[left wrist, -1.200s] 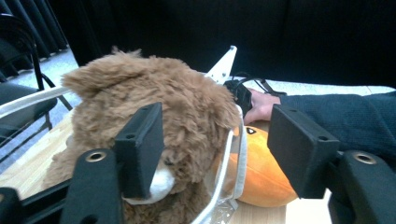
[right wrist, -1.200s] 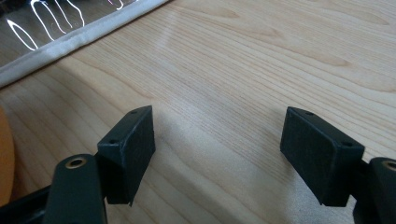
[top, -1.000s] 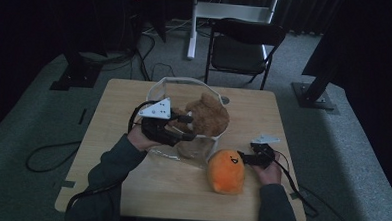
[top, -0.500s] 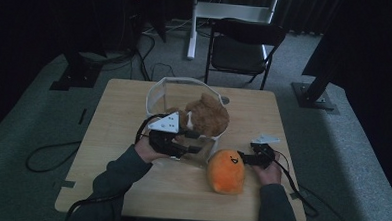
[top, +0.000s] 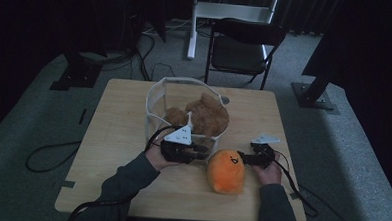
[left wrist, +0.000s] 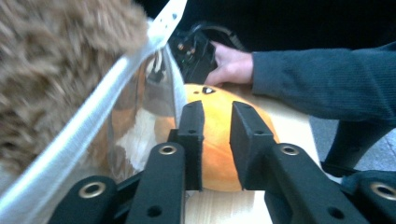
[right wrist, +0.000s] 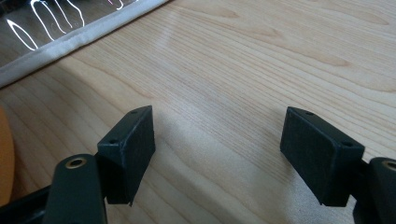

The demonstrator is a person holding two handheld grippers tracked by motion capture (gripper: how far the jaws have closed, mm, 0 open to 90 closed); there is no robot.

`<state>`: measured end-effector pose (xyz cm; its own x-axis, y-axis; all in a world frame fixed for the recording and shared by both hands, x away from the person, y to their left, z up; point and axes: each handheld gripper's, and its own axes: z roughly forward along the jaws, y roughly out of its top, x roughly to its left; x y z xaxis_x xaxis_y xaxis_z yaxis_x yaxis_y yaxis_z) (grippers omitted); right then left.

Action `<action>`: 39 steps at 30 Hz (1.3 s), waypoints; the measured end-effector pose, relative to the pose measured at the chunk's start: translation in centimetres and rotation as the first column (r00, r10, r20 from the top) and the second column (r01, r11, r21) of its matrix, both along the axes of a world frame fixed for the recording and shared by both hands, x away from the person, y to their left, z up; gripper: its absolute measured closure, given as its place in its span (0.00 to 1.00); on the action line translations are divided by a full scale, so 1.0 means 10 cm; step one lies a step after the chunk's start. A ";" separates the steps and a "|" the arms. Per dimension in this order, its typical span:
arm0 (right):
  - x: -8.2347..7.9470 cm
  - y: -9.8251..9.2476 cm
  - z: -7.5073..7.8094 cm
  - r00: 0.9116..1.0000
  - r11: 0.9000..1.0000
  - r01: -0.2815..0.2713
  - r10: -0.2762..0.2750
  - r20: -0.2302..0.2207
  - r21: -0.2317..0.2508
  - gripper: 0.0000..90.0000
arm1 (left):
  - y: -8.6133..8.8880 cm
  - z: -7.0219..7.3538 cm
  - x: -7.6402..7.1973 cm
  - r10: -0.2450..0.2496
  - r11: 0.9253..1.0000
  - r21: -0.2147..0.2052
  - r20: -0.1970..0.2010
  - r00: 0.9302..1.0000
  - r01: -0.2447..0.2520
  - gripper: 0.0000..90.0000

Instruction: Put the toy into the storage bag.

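Observation:
An orange plush toy with a small face lies on the wooden table, in front of a clear basket with a white rim. A brown furry plush sits inside the basket. My left gripper is low by the basket's front wall, pointing at the orange plush. Its jaws have just been closing; a narrow gap is left and nothing is between them. My right gripper rests at the plush's right side, wide open over bare wood.
A folding chair and a white stand are behind the table on the carpet. Cables trail off the left side of the floor. The basket's white hem lies just beyond the right gripper.
My left gripper has come down from over the basket to the table in front of it, beside the orange plush, and its jaws have narrowed. The right gripper has kept still.

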<state>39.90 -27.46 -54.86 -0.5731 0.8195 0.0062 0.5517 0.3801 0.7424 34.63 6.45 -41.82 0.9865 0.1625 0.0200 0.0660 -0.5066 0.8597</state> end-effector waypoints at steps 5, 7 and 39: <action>0.00 0.00 0.00 1.000 1.000 0.000 0.000 0.000 0.000 0.28 | -0.04 -0.12 0.07 0.041 0.999 0.007 -0.016 0.999 -0.041 0.91; 0.00 0.00 0.00 1.000 1.000 0.000 0.000 0.000 0.000 0.28 | -0.07 -0.14 0.09 0.057 0.998 0.010 -0.007 0.998 -0.057 0.92; 0.00 0.00 0.00 1.000 1.000 0.001 -0.001 -0.003 0.003 0.28 | -0.54 -0.22 0.44 0.144 0.989 -0.021 -0.027 0.989 -0.144 0.89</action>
<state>39.89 -27.48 -54.84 -0.5719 0.8203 0.0106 0.5544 0.3769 0.7420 39.01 1.07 -43.98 0.9529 0.3031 -0.0099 0.1586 -0.4701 0.8683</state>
